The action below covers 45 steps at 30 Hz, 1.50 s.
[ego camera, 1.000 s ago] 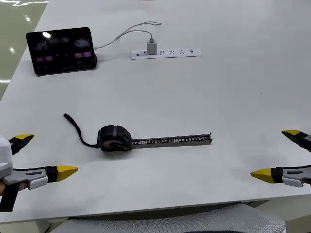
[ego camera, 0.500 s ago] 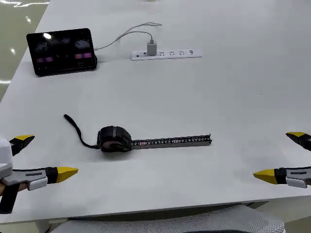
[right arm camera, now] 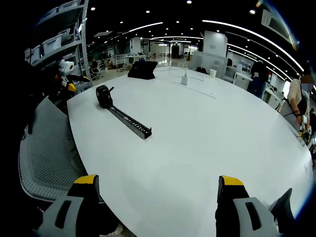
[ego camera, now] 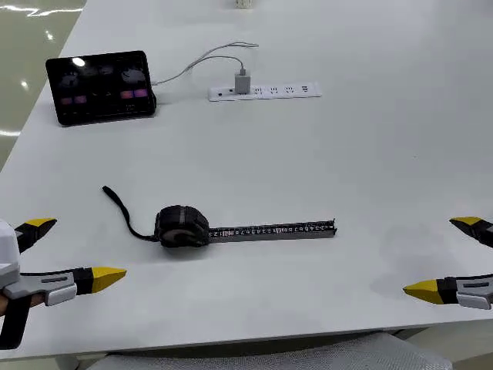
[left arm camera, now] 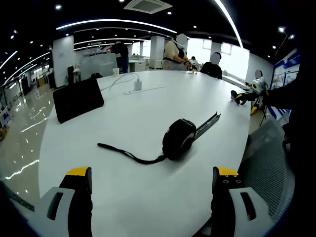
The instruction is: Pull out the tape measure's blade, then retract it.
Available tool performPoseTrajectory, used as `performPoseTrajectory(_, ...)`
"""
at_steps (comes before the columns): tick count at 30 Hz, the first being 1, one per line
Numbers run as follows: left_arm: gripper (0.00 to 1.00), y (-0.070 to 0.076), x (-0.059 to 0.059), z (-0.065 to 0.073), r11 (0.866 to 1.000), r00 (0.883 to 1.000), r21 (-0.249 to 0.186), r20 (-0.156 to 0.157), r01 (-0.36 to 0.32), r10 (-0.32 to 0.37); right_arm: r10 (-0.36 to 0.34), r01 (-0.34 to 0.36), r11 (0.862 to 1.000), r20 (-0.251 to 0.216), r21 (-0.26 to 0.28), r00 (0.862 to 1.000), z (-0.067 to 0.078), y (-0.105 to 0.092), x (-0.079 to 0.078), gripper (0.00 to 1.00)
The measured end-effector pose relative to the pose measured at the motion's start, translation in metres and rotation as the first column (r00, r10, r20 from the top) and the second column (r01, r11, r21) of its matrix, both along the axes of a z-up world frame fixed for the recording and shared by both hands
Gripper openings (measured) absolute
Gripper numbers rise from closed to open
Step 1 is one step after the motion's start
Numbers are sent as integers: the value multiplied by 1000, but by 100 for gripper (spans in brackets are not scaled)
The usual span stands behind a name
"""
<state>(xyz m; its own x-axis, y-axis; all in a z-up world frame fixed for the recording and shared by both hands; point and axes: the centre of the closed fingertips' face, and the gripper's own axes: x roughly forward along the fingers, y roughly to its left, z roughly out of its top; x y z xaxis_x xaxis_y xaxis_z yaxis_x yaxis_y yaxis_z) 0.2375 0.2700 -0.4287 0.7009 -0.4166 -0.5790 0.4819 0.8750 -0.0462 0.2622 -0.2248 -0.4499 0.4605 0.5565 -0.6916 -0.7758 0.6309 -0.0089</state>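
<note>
The blade (ego camera: 273, 229) lies drawn out of the tape measure (ego camera: 182, 226) and flat on the table (ego camera: 362, 146), so by my reading the retract is the step in hand. The main risk is the spring. If the lock is released with nothing holding the blade, it may whip back into the case, and the hook end (ego camera: 333, 226) could slap the case or send it skidding. The case looks rounded and light. A pinch off its middle by hard jaws could roll it or squirt it free, and the strap (ego camera: 119, 204) trailing from its left side could get caught in the bite. A grab at the blade itself may slip too, since it lies flat against the table with little to grip.

Both grippers are empty. The left gripper (ego camera: 81, 248) hovers at the near left edge of the table, its jaws spread wide with nothing between them. The case lies ahead of it and to its right, well apart. In the left gripper view the case sits roughly midway between the lines of the two jaws, with the strap running off to the left.

The right gripper (ego camera: 439, 256) is at the near right edge, its jaws just as wide. The hook end lies to its left, well apart. In the right gripper view the blade runs away toward the upper left — hook end nearest, case farthest.
</note>
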Motion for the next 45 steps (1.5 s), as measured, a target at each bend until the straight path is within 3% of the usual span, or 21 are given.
performPoseTrajectory(7,99,-7,1,0,1000,1000,9,-6,-1,1,34,-34,999,-6,-30,999,-1,3,5,99)
performPoseTrajectory(9,99,-11,1,-3,1000,1000,14,-16,1,-1,95,-94,995,18,-18,995,1,11,5,99)
performPoseTrajectory(10,99,-15,2,-2,1000,1000,-4,-8,2,-2,121,-120,991,17,-67,993,-3,9,4,99)
performPoseTrajectory(12,99,-18,5,-2,1000,1000,-11,-8,-4,4,120,-124,988,-44,-92,992,-11,9,0,99)
performPoseTrajectory(13,99,-21,6,-4,1000,1000,-13,-21,-10,10,128,-131,988,-45,-77,991,-10,13,2,99)
performPoseTrajectory(19,99,-40,15,-6,1000,1000,1,-13,14,-14,154,-158,983,-49,-88,987,-7,21,13,99)
performPoseTrajectory(22,99,-49,20,-8,1000,999,6,-30,16,-16,172,-176,979,-49,-98,984,-6,24,19,99)
performPoseTrajectory(27,99,-65,28,-7,1000,999,4,-30,14,-14,214,-218,968,-49,-123,976,-4,30,27,99)
performPoseTrajectory(30,99,-68,37,-5,999,999,37,4,-32,32,241,-244,959,-37,-142,970,-3,34,34,99)
performPoseTrajectory(33,99,-73,42,-4,997,997,32,14,-75,75,260,-260,952,-21,-163,965,-2,37,43,99)
performPoseTrajectory(42,99,-104,47,-6,998,998,0,18,-60,60,297,-299,938,-40,-177,954,-4,51,59,99)
performPoseTrajectory(44,99,-108,49,-7,998,998,-3,15,-64,64,336,-337,922,-39,-193,941,-6,54,61,99)
performPoseTrajectory(45,99,-112,50,-7,998,998,-7,15,-63,63,365,-366,907,-43,-209,930,-8,56,61,99)
